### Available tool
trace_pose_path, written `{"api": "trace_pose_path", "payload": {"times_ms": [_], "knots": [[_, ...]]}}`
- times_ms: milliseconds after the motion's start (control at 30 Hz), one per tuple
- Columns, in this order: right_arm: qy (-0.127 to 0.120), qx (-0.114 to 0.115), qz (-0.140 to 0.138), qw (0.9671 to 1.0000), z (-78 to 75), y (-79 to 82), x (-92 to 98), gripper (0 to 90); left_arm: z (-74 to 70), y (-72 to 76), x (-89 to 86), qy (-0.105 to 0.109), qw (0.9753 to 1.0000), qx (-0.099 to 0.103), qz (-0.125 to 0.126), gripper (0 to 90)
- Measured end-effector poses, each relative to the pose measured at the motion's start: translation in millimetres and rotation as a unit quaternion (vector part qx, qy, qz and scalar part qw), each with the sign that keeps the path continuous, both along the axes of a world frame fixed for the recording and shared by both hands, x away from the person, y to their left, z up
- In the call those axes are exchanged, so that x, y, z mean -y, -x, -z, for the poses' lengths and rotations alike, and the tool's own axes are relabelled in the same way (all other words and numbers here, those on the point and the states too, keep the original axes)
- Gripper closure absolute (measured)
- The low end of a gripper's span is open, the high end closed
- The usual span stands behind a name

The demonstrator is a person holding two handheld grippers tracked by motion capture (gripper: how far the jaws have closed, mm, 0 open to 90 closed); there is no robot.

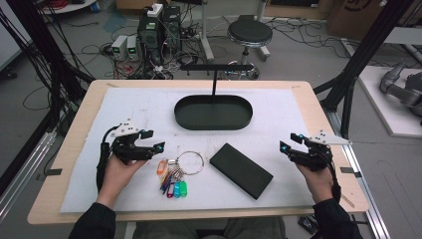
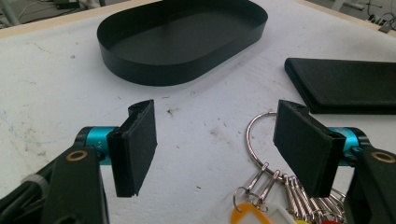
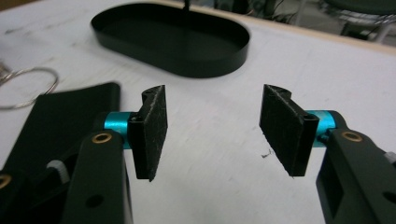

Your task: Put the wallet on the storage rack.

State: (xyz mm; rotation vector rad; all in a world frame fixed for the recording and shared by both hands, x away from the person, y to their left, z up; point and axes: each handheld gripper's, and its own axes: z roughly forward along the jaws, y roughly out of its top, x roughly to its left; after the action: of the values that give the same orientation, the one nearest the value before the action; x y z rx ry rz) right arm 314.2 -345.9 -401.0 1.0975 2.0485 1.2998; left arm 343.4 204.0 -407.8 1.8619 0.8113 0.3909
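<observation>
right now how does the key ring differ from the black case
The key ring is a loose bunch of metal rings with coloured tags; the case is one flat, plain black slab. The key ring lies right by the left claw, partly between its jaws in the left gripper view; the case lies mid-table, between both claws. Both lie flat on the white mat.

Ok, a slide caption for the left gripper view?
Open left gripper beside the key ring, black tray beyond.

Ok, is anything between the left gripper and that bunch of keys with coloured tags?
Nothing visible: the left gripper sits open just beside the bunch of keys with coloured tags, with bare white mat between them.
</observation>
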Motion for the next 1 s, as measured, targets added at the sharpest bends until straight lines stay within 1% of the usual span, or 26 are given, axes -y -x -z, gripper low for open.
{"api": "trace_pose_path", "payload": {"times_ms": [67,133,167,200,233,267,300,367,433,467,500,533,567,633,733,767,833,900,933,1000], "knots": [[0.008,-0.008,-0.012,0.9999,1.0,4.1,-3.9,44.9,-1.7,0.0,0.9,0.001,1.0,0.003,-0.002,30.6],[0.011,-0.02,-0.016,0.9996,1.8,7.3,-7.9,46.3,-2.3,0.0,1.7,0.003,1.0,0.003,-0.003,30.6],[0.011,-0.02,-0.016,0.9996,1.8,7.3,-7.9,46.3,-3.2,0.2,2.6,-0.001,1.0,0.004,-0.004,30.6],[0.026,-0.044,-0.028,0.9983,5.1,11.4,-13.1,46.4,-4.1,0.8,3.9,-0.007,0.9999,0.004,-0.007,30.5],[0.035,-0.048,-0.025,0.9979,6.5,13.7,-14.8,46.4,-5.2,1.6,5.0,-0.011,0.9999,0.006,-0.007,30.5],[0.035,-0.048,-0.025,0.9979,6.5,13.7,-14.8,46.4,-5.2,1.6,5.0,-0.011,0.9999,0.006,-0.007,30.5],[0.043,-0.063,-0.028,0.9967,9.9,19.2,-17.4,46.4,-7.0,2.5,6.3,-0.012,0.9999,0.007,-0.006,30.5],[0.039,-0.074,-0.023,0.9962,11.8,24.1,-17.1,45.1,-7.9,3.7,7.1,-0.008,0.9999,0.008,-0.004,30.5],[0.021,-0.072,-0.021,0.9969,15.1,27.9,-16.2,40.6,-8.3,4.7,8.6,-0.01,0.9999,0.007,-0.002,30.5],[0.014,-0.071,-0.021,0.9972,17.7,30.2,-16.4,41.0,-8.5,5.2,9.7,-0.012,0.9999,0.009,0.0,30.5],[0.013,-0.069,-0.027,0.9972,20.8,31.4,-17.0,42.6,-8.7,5.8,10.8,-0.014,0.9999,0.009,0.002,30.6],[0.013,-0.076,-0.034,0.9965,22.9,31.8,-18.1,43.5,-8.8,6.4,12.1,-0.017,0.9998,0.009,0.003,30.5],[0.01,-0.074,-0.041,0.9964,25.0,33.0,-19.4,43.9,-9.0,7.0,13.4,-0.02,0.9997,0.009,0.004,30.5],[0.013,-0.078,-0.049,0.9957,28.8,34.4,-21.5,45.3,-9.3,8.3,15.8,-0.025,0.9996,0.009,0.005,30.5],[0.014,-0.103,-0.046,0.9935,32.8,33.9,-23.0,45.5,-9.2,10.6,18.3,-0.026,0.9996,0.012,0.01,30.6],[0.014,-0.107,-0.048,0.993,34.0,33.1,-23.1,47.3,-8.8,11.8,19.6,-0.024,0.9996,0.013,0.01,30.5],[0.018,-0.119,-0.05,0.9915,35.8,33.3,-24.3,50.5,-8.0,12.8,20.2,-0.027,0.9995,0.015,0.012,30.5],[0.019,-0.137,-0.058,0.9887,38.6,32.9,-25.4,53.0,-6.7,13.7,20.4,-0.033,0.9993,0.017,0.008,30.5],[0.02,-0.145,-0.061,0.9873,40.2,32.7,-26.1,53.4,-6.1,13.8,19.9,-0.037,0.9991,0.016,0.007,30.5],[0.021,-0.154,-0.061,0.986,42.8,32.2,-27.3,51.6,-5.1,13.9,18.4,-0.037,0.9992,0.015,0.005,30.5]]}}
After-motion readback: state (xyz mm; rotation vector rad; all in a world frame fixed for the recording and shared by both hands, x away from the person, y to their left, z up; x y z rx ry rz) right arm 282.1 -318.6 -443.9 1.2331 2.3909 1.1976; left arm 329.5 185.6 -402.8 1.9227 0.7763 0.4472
